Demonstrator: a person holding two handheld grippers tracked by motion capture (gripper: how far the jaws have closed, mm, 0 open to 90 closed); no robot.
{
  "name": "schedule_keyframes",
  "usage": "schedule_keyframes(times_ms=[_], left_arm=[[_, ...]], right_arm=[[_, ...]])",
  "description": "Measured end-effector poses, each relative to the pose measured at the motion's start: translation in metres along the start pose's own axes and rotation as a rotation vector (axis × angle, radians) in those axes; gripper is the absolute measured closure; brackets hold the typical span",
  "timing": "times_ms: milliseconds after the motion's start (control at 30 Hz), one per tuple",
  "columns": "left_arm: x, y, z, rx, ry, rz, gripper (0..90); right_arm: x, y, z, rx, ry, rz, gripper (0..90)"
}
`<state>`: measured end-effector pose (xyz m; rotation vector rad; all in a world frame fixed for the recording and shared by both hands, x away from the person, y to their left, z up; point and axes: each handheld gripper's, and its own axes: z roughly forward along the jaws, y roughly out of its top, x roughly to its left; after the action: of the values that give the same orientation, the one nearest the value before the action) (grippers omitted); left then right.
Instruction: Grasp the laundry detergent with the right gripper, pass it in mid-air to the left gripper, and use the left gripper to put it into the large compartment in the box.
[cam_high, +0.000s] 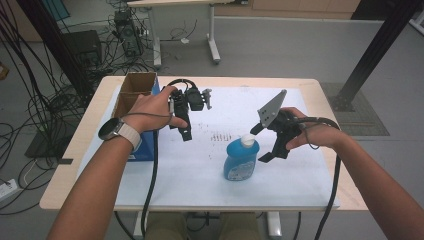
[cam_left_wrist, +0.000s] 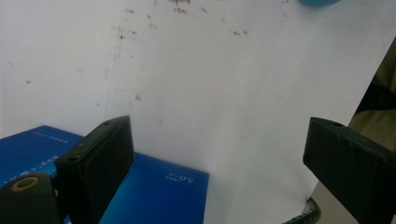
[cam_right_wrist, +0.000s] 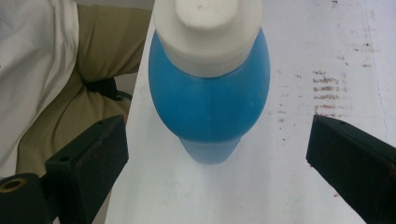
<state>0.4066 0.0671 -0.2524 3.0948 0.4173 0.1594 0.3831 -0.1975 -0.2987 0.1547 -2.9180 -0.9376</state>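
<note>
A blue bottle (cam_high: 242, 160) with a white cap (cam_high: 248, 140) stands upright on the white sheet (cam_high: 200, 170), right of the table's middle. My right gripper (cam_high: 262, 142) hangs open just right of and above the bottle; its jaws stand wide apart on either side of the cap without touching. From the right gripper view I look down on the bottle (cam_right_wrist: 210, 98) and its cap (cam_right_wrist: 208, 32), between the open jaws of that gripper (cam_right_wrist: 217, 154). My left gripper (cam_high: 186, 125) hovers open over the sheet beside a blue box (cam_high: 145, 145), with nothing between the jaws (cam_left_wrist: 217, 158).
An open cardboard box (cam_high: 132, 92) sits at the table's far left, behind the blue box (cam_left_wrist: 154, 191). Faint reddish marks (cam_high: 220, 136) stain the sheet. Cables and a desk leg lie on the floor beyond the table. The person's lap shows at the near edge.
</note>
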Motion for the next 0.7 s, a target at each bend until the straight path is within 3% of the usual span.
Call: schedule_keyframes(times_ms=[700], left_arm=[[0.0008,0.0,0.0009,-0.001,0.001,0.002,9.2]], right_arm=[[-0.0005,-0.0014,0.0023,-0.006,-0.003,0.006,5.2]])
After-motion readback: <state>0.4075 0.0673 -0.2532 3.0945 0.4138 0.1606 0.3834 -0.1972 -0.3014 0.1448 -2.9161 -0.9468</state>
